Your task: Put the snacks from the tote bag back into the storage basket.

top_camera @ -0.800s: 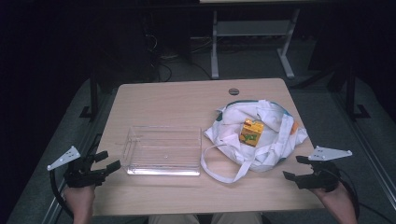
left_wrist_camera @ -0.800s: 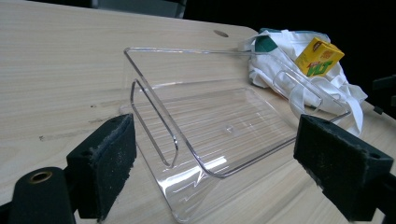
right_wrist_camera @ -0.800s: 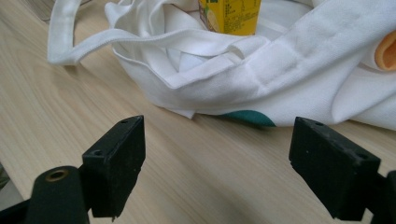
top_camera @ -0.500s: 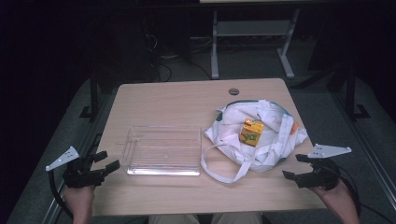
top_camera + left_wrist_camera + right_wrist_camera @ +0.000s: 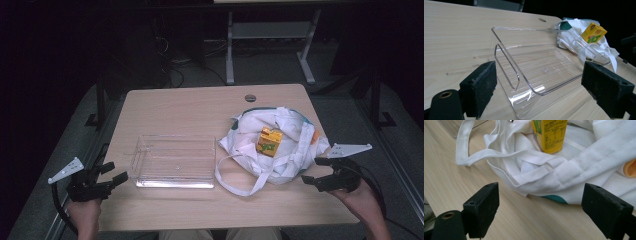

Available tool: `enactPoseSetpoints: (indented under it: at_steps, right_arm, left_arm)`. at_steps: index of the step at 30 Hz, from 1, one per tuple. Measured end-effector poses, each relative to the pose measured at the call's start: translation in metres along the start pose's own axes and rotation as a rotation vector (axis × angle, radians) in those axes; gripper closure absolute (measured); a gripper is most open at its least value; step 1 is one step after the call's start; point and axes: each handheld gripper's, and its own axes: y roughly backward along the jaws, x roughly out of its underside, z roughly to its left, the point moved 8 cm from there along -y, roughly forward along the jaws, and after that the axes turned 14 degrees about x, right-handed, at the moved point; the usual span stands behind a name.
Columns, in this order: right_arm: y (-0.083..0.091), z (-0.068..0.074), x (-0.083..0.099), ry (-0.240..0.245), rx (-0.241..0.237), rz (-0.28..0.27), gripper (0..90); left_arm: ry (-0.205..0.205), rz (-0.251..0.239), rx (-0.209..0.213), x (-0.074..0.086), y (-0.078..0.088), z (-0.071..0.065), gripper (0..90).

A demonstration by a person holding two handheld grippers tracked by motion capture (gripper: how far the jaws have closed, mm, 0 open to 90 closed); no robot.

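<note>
High view, left gripper (image 5: 114,173) beside clear tray (image 5: 175,161), right gripper (image 5: 314,172) near white bag (image 5: 290,150), jaws apart.

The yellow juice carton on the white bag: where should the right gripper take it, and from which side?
Probably by its two flat side faces, near the top. The yellow juice carton stands roughly upright on the crumpled white bag, its top free of cloth. The open right gripper is best brought from above, clear of the bag's straps.

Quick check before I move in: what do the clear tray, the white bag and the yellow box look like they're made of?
Clear tray: looks like rigid glossy plastic, probably acrylic; the table's grain shows through and its edges glint. White bag: soft woven cloth, matte, with stitched hems, folds and limp straps. Yellow box: printed carton, likely coated paperboard, with sharp folded corners and a slight sheen.
</note>
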Motion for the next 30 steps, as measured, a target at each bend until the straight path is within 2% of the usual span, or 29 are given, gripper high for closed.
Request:
enactPoseSetpoints:
  at_steps: [8, 13, 29, 30]
  right_arm:
    - [0.001, -0.002, -0.015, 0.038, 0.001, -0.002, 14.2]
    - [0.001, -0.003, -0.029, 0.051, -0.005, 0.016, 14.2]
    - [-0.010, -0.007, -0.070, 0.096, -0.018, 0.037, 13.9]
    - [-0.012, -0.008, -0.076, 0.116, -0.019, 0.039, 13.9]
  left_arm:
    - [0.006, 0.001, -0.001, 0.000, 0.000, 0.000, 12.6]
    - [0.009, -0.010, 0.002, 0.000, 0.000, -0.001, 12.6]
    - [0.014, -0.016, 0.001, 0.000, 0.002, 0.001, 12.6]
    - [0.014, -0.016, 0.002, 0.000, 0.002, 0.001, 12.6]
